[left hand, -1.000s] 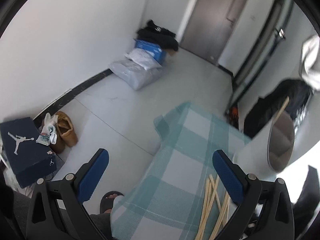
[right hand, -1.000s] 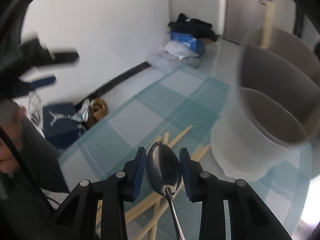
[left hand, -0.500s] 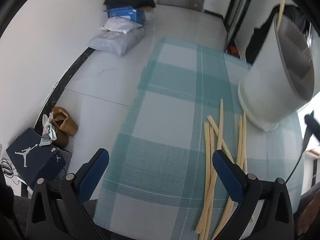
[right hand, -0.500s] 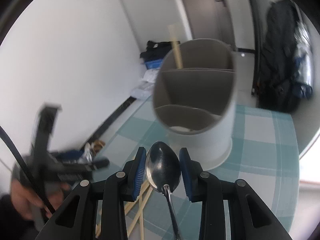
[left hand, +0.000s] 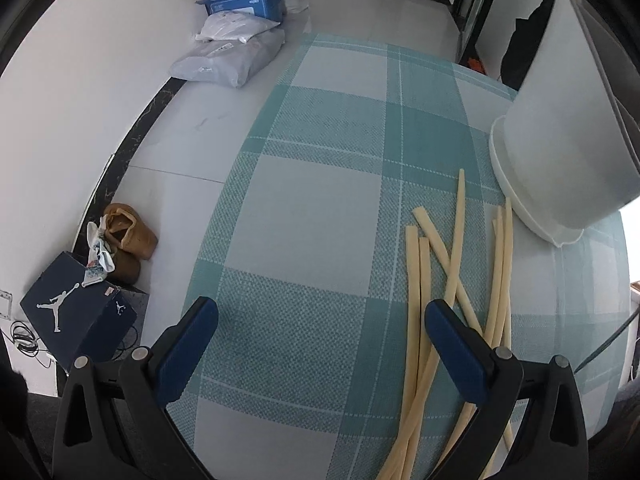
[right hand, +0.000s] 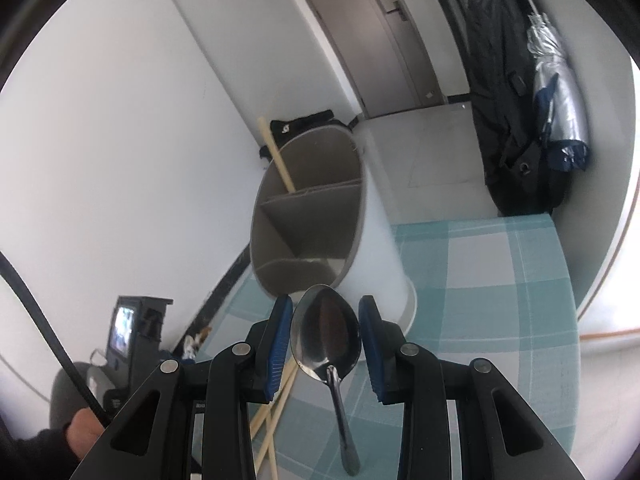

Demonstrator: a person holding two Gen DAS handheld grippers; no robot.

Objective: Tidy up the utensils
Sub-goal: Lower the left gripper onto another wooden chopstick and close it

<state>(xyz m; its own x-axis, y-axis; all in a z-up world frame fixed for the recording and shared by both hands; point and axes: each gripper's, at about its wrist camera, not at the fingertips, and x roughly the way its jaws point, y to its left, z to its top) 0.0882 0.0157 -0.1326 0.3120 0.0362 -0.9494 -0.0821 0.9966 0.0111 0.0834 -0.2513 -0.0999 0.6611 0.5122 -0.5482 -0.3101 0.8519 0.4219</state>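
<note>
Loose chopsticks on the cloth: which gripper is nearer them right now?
Left. The left gripper hangs open just over the chopsticks, its right jaw above them. The right gripper, holding the spoon, points at the holder beyond them.

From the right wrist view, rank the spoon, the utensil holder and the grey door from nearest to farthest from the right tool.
1. Spoon: between the fingers of the right tool, bowl forward.
2. Utensil holder: just ahead on the checked cloth, one chopstick in its far compartment.
3. Grey door: far back, across the floor.
</note>
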